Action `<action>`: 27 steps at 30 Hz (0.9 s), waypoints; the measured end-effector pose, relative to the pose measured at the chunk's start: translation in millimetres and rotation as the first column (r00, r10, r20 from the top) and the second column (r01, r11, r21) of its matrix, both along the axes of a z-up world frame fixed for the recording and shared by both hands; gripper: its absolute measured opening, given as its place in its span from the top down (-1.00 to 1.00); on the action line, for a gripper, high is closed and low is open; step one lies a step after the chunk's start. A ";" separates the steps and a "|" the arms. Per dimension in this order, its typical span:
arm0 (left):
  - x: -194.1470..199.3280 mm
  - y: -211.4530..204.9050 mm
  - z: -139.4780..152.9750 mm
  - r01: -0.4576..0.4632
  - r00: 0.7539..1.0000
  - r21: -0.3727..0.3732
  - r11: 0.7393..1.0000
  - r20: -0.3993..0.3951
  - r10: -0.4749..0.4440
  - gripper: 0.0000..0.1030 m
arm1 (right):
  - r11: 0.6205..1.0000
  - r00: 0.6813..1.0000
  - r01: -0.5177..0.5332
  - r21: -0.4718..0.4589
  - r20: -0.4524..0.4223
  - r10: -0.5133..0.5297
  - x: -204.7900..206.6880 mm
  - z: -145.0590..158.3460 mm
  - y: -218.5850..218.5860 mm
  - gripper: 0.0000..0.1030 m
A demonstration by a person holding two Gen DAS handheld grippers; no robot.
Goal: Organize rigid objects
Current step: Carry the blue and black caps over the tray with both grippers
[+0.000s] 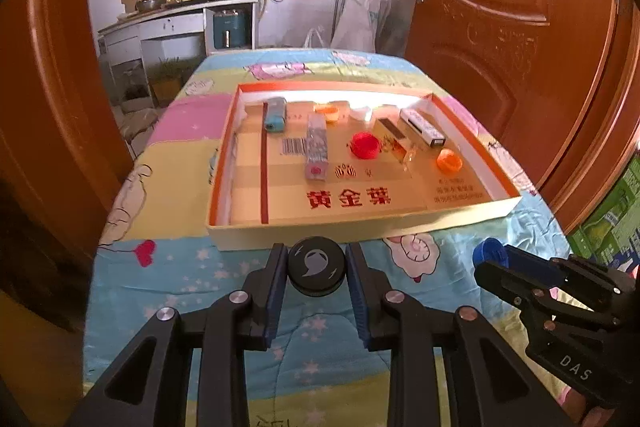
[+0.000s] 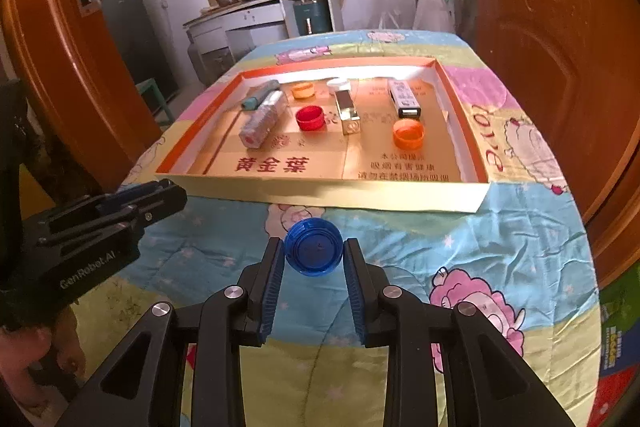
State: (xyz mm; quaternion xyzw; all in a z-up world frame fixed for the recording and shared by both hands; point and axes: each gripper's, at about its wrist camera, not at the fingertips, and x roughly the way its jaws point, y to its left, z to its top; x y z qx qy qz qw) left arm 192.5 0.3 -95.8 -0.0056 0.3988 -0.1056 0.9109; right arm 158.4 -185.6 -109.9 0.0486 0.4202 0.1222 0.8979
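Note:
My left gripper point(image 1: 317, 259) is shut on a black round cap point(image 1: 317, 269), held just in front of the near wall of the shallow cardboard box point(image 1: 360, 223). My right gripper point(image 2: 314, 251) is shut on a blue bottle cap point(image 2: 314, 246), held above the quilt in front of the box point(image 2: 332, 195). The right gripper and blue cap also show in the left wrist view point(image 1: 490, 254). In the box lie a red cap point(image 1: 364, 145), two orange caps point(image 1: 449, 161), a white cap point(image 1: 360, 113), a teal lighter point(image 1: 275, 115) and several small oblong boxes point(image 1: 317, 151).
The box sits on a cartoon-print quilt point(image 2: 500, 247) over a table. Brown wooden doors point(image 1: 500, 27) stand at the left and right. A kitchen counter point(image 1: 180, 15) with pots is behind. The left gripper's body point(image 2: 100, 219) is at the left of the right wrist view.

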 end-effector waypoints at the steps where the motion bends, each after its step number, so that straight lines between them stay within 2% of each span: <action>1: -0.9 1.5 1.8 -0.003 1.000 -0.002 1.000 0.005 0.003 0.42 | 1.000 1.000 -0.002 -0.004 0.004 0.002 -0.7 2.2 1.2 0.39; 15: -10.0 17.9 25.3 -0.033 0.998 -0.034 0.999 0.059 0.035 0.42 | 0.999 0.998 -0.021 -0.031 0.065 0.023 -4.9 32.2 8.8 0.39; 27: 10.1 23.0 40.7 -0.046 0.995 -0.064 0.997 0.087 0.051 0.42 | 0.999 0.993 0.002 -0.034 0.120 0.002 17.3 54.3 -3.0 0.39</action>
